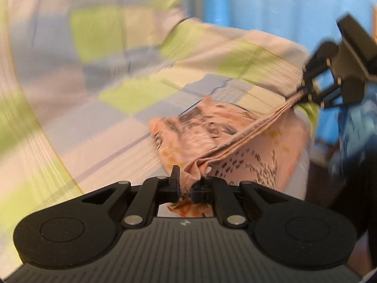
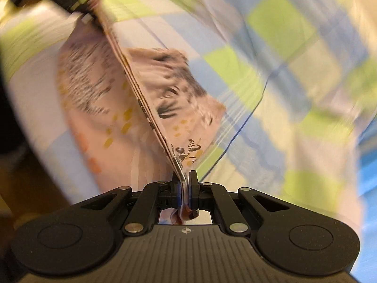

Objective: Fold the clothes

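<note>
Left gripper [image 1: 186, 184]: jaws closed on a bunched corner of the pink garment [image 1: 212, 127]; cloth fills the gap between the fingers and a scrap shows beneath them.
Right gripper [image 2: 185, 184]: jaws pressed together on a layered edge of the same garment; the fabric passes between the fingers and emerges below them.
Garment edge: several stacked layers run taut in a straight band from each gripper's fingertips to the other gripper, seen at far right in the left wrist view and far upper left in the right wrist view.
Garment body: pink, with dark dashes and orange-yellow spots; it hangs and spreads on both sides of the taut band, directly ahead of each gripper.
Bed sheet [image 1: 106, 94]: checked in green, blue, cream and pale pink; beyond and beneath the garment. Contact with the garment cannot be determined.
Blue surface [image 1: 271, 7]: farthest, ahead and right of the left gripper.
Image quality: both views are motion-blurred.
</note>
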A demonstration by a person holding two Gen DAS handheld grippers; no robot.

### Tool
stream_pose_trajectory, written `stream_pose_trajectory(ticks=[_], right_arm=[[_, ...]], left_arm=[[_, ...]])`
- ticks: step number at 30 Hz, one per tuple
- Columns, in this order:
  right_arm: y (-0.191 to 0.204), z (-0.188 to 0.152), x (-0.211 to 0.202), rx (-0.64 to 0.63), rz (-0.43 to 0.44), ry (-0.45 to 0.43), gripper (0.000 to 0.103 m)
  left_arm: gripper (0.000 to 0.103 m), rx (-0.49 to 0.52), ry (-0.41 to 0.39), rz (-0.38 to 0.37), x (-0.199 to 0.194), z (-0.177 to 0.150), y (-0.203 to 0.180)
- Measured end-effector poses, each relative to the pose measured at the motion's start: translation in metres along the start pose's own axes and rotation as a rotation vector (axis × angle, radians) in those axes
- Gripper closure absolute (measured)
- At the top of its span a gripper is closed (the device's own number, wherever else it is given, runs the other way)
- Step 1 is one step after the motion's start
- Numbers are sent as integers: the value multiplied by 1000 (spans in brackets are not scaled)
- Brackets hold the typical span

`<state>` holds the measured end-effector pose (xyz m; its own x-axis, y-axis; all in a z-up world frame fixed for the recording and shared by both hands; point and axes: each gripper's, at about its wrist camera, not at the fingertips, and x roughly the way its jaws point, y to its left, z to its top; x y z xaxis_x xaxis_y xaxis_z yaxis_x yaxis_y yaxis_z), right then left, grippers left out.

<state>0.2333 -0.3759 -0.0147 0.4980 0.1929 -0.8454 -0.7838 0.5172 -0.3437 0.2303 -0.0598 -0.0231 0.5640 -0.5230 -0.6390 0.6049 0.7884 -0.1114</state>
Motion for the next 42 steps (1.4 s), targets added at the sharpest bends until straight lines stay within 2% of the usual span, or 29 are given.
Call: stream_pose_trajectory(ticks=[4,6,7,13,21,22,23,26,29,32,38,42], right_arm=[[-22,-2,40,153,95,-9,100],[-29,-9,50,228,137,-27,91],[-35,-16,53,277,155,-46,82],[-61,-66,61,632,287,-218,71],[-55,-109,69,879,346,-478,70],[-55,-111,71,902,345,-497,79],[-55,-113,72,924,343,-517,91],[-53,-119,71,963,322,-535,97],[-53,-118,61,983,299,-560,98],[-60,-108,49,965,273,-581,98],[-88,-71,68,933,215,-507,98],[-97,-67,90,960,161,-464,98]], left_arm=[[97,-121,8,-24,28,-11,24],[97,-153,-18,-39,31,-17,28],[97,-163,-25,-43,29,-18,29],[96,-220,-56,-61,25,-26,35],[94,-274,-90,-82,29,-29,43],[95,-276,-93,-83,29,-29,44],[96,-260,-94,-77,29,-28,42],[98,-202,-97,-56,28,-26,35],[99,-183,-126,-62,17,-21,34],[99,-231,-179,-73,9,-15,44],[99,-297,-111,-24,40,-3,68],[99,-272,-104,-17,52,6,75]])
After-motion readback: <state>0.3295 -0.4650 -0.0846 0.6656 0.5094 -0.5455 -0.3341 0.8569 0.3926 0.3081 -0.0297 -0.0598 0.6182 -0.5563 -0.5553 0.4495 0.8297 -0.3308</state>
